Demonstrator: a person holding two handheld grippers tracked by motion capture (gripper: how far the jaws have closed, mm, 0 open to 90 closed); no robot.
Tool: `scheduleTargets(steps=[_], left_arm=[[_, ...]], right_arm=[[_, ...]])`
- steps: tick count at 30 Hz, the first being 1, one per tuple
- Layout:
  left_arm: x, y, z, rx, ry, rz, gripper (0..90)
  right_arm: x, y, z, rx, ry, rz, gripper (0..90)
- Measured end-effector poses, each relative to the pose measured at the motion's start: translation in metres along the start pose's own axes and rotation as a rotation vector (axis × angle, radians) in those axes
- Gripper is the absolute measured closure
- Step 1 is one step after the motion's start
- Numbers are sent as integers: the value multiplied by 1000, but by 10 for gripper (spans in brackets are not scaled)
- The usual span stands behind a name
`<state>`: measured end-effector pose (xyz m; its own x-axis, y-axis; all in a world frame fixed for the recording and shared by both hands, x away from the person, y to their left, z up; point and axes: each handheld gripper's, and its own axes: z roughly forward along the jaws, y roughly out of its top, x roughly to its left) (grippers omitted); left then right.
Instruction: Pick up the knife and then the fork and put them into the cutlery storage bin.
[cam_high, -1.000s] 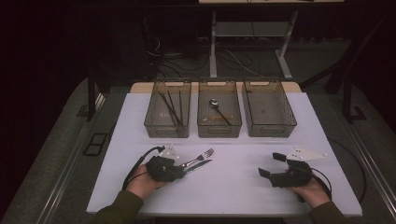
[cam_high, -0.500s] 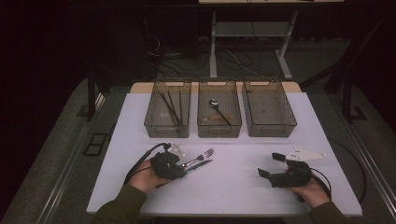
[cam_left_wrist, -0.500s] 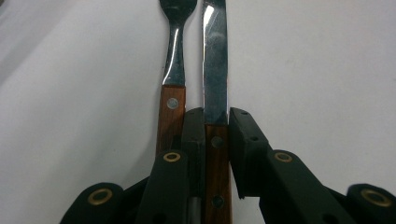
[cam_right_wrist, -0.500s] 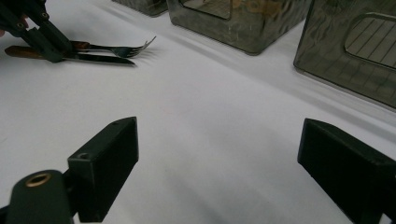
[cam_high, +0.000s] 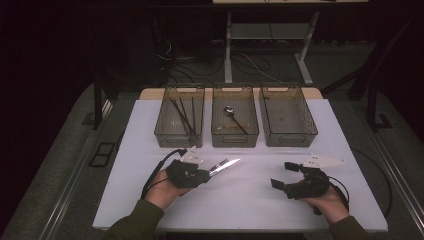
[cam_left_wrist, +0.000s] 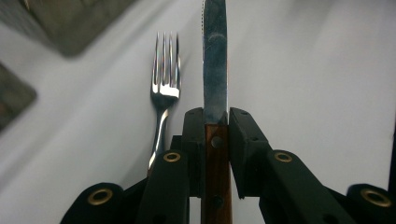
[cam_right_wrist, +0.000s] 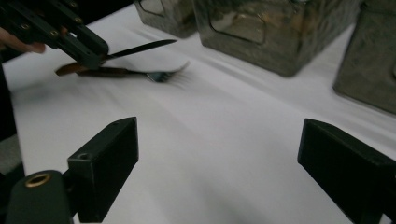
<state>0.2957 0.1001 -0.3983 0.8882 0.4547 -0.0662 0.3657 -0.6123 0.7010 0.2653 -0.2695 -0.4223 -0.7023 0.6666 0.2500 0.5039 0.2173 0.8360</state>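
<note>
White sheet over the table (cam_high: 250, 210), dark room all round; nearest me are the two hands. Left gripper (cam_high: 212, 172) has its jaws clamped tight on a knife (cam_high: 227, 164), pinching right where the wooden handle meets the blade; blade sticks out ahead of the jaws, toward the bins, and the knife looks lifted clear of the sheet. In the left gripper view the knife (cam_left_wrist: 215, 70) runs straight up the middle and a fork (cam_left_wrist: 164, 88) lies on the sheet just beside it, tines pointing the same way; the fork isn't gripped. Right gripper (cam_high: 286, 176) sits well apart on the other side, jaws spread wide with nothing between them, hand low near the table edge; from its own view you can see the left gripper (cam_right_wrist: 95, 58) with the knife (cam_right_wrist: 140, 46) over the fork (cam_right_wrist: 161, 74). Further back, three clear bins in a row; left bin (cam_high: 165, 132) has chopsticks (cam_high: 182, 114), middle bin (cam_high: 235, 139) a spoon (cam_high: 229, 111), right bin (cam_high: 290, 140) looks bare. Behind that, desk legs and cables on the floor.
</note>
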Motion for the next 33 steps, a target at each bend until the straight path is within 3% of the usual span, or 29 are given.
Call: scheduleTargets(steps=[5, 10, 17, 24, 33], left_arm=[[-10, 15, 3, -77, 31, 6, 775], [-15, 28, 11, -137, 35, 14, 775], [-24, 41, 18, -214, 64, 18, 775], [-28, 40, 22, -228, 81, 27, 775], [-29, 39, 23, -243, 97, 38, 775]], right_arm=[[10, 15, 11, -19, 66, 23, 146], [19, 29, 23, -60, 135, 51, 312], [17, 43, 45, -99, 218, 134, 475], [14, 49, 61, -123, 269, 203, 571], [14, 53, 71, -151, 292, 253, 773]])
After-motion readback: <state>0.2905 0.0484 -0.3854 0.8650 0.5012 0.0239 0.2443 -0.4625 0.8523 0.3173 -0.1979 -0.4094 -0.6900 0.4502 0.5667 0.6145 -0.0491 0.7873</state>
